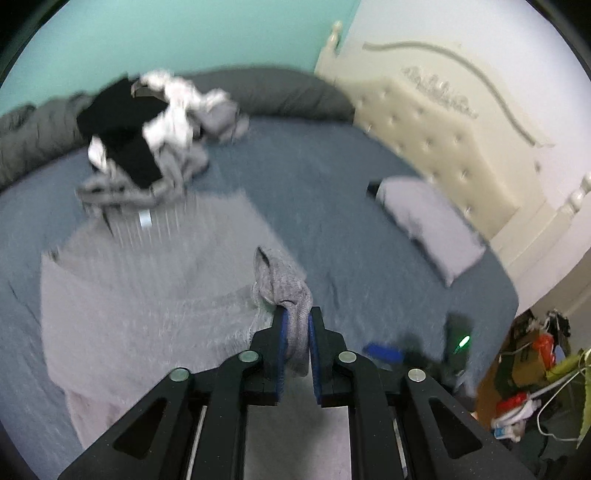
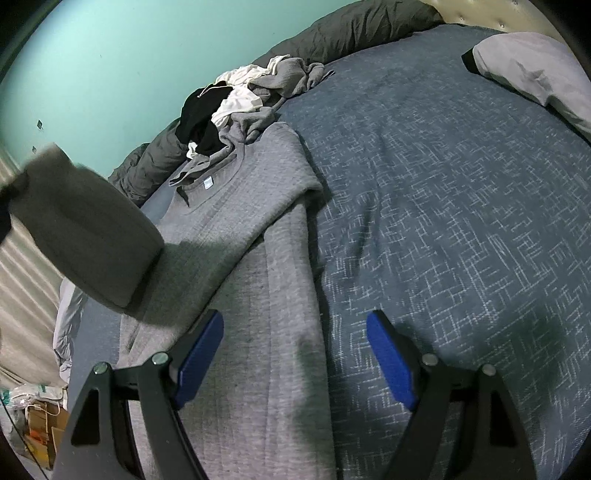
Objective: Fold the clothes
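Note:
A grey knit sweater (image 1: 147,280) lies spread on the blue bed cover, neckline and label toward the clothes pile. My left gripper (image 1: 296,319) is shut on a bunched grey sleeve end (image 1: 280,277) of it, lifted above the sweater's right side. In the right wrist view the sweater (image 2: 251,229) lies flat with its right sleeve folded along the body. My right gripper (image 2: 295,358) stands open just above the sweater's lower right edge, nothing between its blue pads (image 2: 201,354). A blurred dark grey sleeve-like piece (image 2: 88,229) hangs over the sweater at left and casts a shadow.
A pile of black, white and grey clothes (image 1: 147,125) (image 2: 236,103) sits at the far side by a rolled grey duvet (image 2: 351,29). A pale pillow (image 1: 432,225) (image 2: 535,70) lies near the cream headboard (image 1: 424,125). Clutter (image 1: 532,373) stands on the floor off the bed's edge.

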Demonstrator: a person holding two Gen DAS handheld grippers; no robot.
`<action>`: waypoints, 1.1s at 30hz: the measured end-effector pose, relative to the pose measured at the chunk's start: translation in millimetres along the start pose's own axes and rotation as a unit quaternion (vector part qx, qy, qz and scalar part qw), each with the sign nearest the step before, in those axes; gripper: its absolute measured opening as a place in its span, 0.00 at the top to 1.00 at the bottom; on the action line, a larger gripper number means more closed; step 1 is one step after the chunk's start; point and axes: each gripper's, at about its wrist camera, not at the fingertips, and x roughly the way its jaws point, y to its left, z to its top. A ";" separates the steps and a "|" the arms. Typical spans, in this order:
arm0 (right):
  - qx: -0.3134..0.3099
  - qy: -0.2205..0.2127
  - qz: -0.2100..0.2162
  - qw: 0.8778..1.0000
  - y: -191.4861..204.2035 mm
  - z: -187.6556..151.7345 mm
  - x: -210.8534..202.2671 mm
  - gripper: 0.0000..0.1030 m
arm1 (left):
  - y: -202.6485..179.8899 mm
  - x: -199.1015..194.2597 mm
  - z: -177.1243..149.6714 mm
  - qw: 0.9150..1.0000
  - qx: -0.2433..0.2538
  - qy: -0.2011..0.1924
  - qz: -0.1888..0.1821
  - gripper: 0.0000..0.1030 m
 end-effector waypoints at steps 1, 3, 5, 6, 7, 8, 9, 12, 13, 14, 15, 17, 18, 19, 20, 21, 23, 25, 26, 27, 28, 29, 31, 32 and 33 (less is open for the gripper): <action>0.001 0.000 0.002 1.000 -0.3 -0.1 -0.1 0.22 | 0.8 9.4 -7.5 1.000 -0.003 0.012 -0.001 0.76; 0.001 0.001 0.004 1.000 -0.5 -0.2 -0.3 0.22 | 6.0 22.0 -19.5 1.000 -0.012 0.029 -0.003 0.52; 0.002 0.001 0.006 1.000 -0.3 -0.4 0.0 0.22 | 16.3 21.4 -30.2 0.999 -0.023 0.031 -0.003 0.52; 0.002 0.002 0.009 1.000 0.3 -0.6 0.8 0.22 | 24.3 19.2 -34.4 0.999 -0.029 0.031 0.004 0.52; 0.002 0.004 0.012 1.000 1.1 -1.0 1.9 0.22 | 32.6 16.8 -38.4 0.999 -0.037 0.031 0.011 0.52; 0.002 0.006 0.015 1.000 1.8 -1.3 2.8 0.22 | 41.0 14.4 -42.4 0.998 -0.044 0.031 0.018 0.52; 0.001 0.007 0.017 1.000 3.1 -1.7 3.8 0.22 | 49.4 12.0 -46.4 0.998 -0.051 0.031 0.026 0.51; -0.005 0.009 0.023 1.000 7.1 -2.1 6.7 0.22 | 74.5 4.8 -58.4 0.996 -0.072 0.030 0.048 0.51; -0.004 0.011 0.026 1.000 7.3 -2.1 7.7 0.22 | 82.9 2.4 -62.4 0.995 -0.079 0.030 0.055 0.51; -0.001 0.012 0.029 1.000 7.0 -2.0 8.6 0.22 | 91.2 0.0 -66.4 0.994 -0.086 0.030 0.062 0.50; 0.001 0.013 0.031 0.999 6.7 -2.1 9.2 0.22 | 99.6 -2.4 -70.4 0.993 -0.093 0.030 0.069 0.50; 0.005 0.014 0.035 0.999 6.0 -2.5 10.2 0.22 | 112.3 -4.4 -77.2 0.991 -0.102 0.030 0.080 0.50; 0.006 0.014 0.037 0.999 5.9 -2.6 10.0 0.22 | 119.0 -5.8 -81.4 0.990 -0.109 0.030 0.084 0.50; 0.005 0.014 0.038 0.999 6.1 -2.4 9.4 0.22 | 125.5 -7.1 -85.6 0.989 -0.117 0.030 0.087 0.50; 0.005 0.012 0.042 0.999 6.8 -2.1 8.0 0.22 | 132.0 -9.1 -89.4 0.988 -0.126 0.029 0.088 0.49; 0.005 0.010 0.047 0.999 7.7 -1.5 6.3 0.22 | 138.0 -11.4 -92.9 0.986 -0.134 0.027 0.090 0.49; 0.006 0.006 0.059 0.998 10.0 -0.6 2.9 0.22 | 151.8 -17.2 -99.4 0.984 -0.151 0.021 0.094 0.48; 0.006 0.004 0.068 0.998 12.8 -0.5 0.4 0.22 | 165.8 -22.9 -105.6 0.980 -0.169 0.016 0.102 0.47; 0.004 0.007 0.073 0.997 14.8 -1.2 1.4 0.22 | 173.2 -25.4 -109.0 0.978 -0.178 0.015 0.106 0.47; 0.000 0.014 0.078 0.997 17.3 -2.6 3.8 0.22 | 180.8 -27.9 -112.4 0.976 -0.187 0.015 0.110 0.47; -0.004 0.021 0.084 0.996 19.8 -3.9 6.3 0.22 | 186.0 -29.5 -115.5 0.975 -0.193 0.015 0.113 0.47; -0.007 0.029 0.085 0.996 21.9 -5.6 9.5 0.22 | 190.8 -31.1 -118.6 0.973 -0.198 0.015 0.115 0.47; -0.013 0.056 0.074 0.996 24.3 -11.0 22.1 0.22 | 200.4 -34.2 -124.8 0.970 -0.208 0.015 0.120 0.47; -0.012 0.065 0.068 0.995 23.9 -13.4 27.3 0.22 | 203.0 -35.3 -126.6 0.970 -0.211 0.015 0.122 0.47; -0.011 0.072 0.063 0.995 23.2 -15.4 31.3 0.22 | 205.3 -35.7 -127.8 0.969 -0.213 0.015 0.122 0.47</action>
